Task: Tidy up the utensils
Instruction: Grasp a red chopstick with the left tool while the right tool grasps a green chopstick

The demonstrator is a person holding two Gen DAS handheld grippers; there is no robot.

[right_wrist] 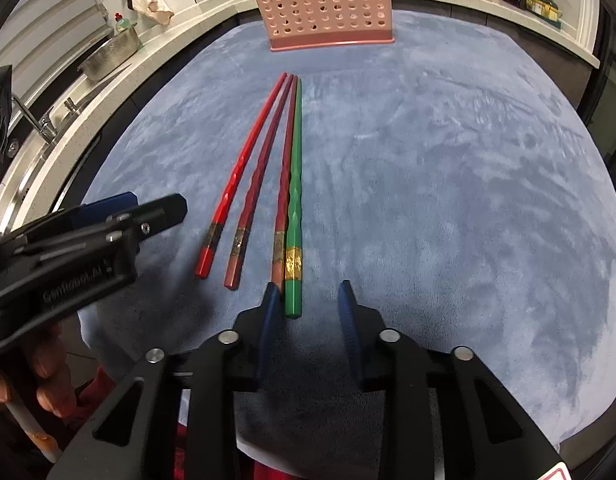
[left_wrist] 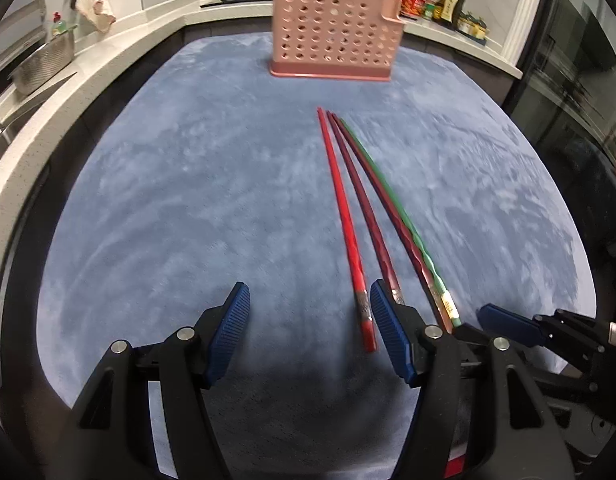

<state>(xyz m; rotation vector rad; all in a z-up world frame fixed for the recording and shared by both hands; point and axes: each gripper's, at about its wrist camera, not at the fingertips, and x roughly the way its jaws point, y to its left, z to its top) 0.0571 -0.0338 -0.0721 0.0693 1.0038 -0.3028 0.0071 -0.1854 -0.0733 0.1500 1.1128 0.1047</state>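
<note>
Chopsticks first: in the left wrist view, a bright red chopstick (left_wrist: 345,220), two dark red ones and a green chopstick (left_wrist: 392,196) lie side by side on the blue mat (left_wrist: 167,200), tips toward the pink perforated utensil holder (left_wrist: 335,30). The left gripper (left_wrist: 308,300) has its fingers spread wide, holding nothing.

Right wrist view: the right gripper (right_wrist: 308,300) is spread too, the green chopstick's butt end just between its blue pads (right_wrist: 350,320), not pinched.
</note>
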